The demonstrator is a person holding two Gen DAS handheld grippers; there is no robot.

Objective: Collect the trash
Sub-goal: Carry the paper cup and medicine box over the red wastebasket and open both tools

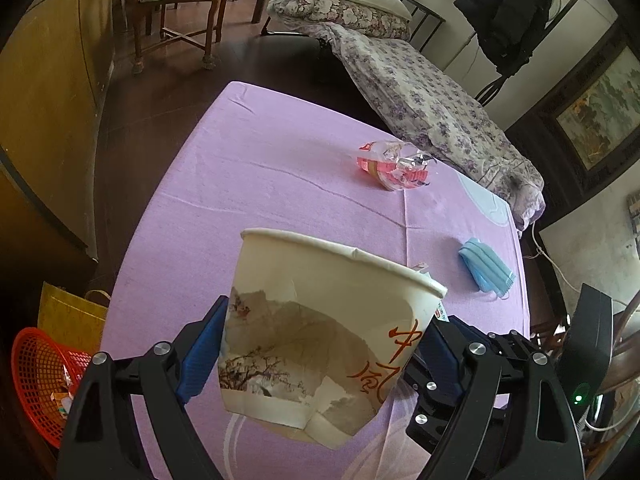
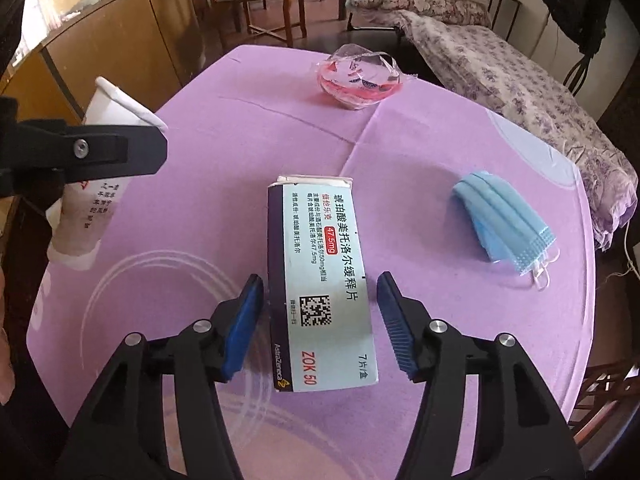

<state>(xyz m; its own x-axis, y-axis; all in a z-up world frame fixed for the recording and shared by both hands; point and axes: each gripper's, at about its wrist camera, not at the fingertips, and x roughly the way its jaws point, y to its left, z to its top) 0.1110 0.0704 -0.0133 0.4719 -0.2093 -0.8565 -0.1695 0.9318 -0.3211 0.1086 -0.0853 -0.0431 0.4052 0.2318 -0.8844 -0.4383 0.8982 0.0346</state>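
One medicine box, lengthwise away.

Left gripper: blue pads clamped on a dented white paper cup with brown landscape print, held above the lilac tablecloth. Beyond: crumpled clear-and-red plastic wrapper; folded blue face mask. Floor, left: orange mesh basket.

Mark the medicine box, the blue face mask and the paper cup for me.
medicine box (image 2: 320, 280), right wrist view, middle of its printed top face.
blue face mask (image 2: 506, 220), right wrist view, centre of the folded pleats.
paper cup (image 1: 320, 332), left wrist view, middle of its printed side wall.
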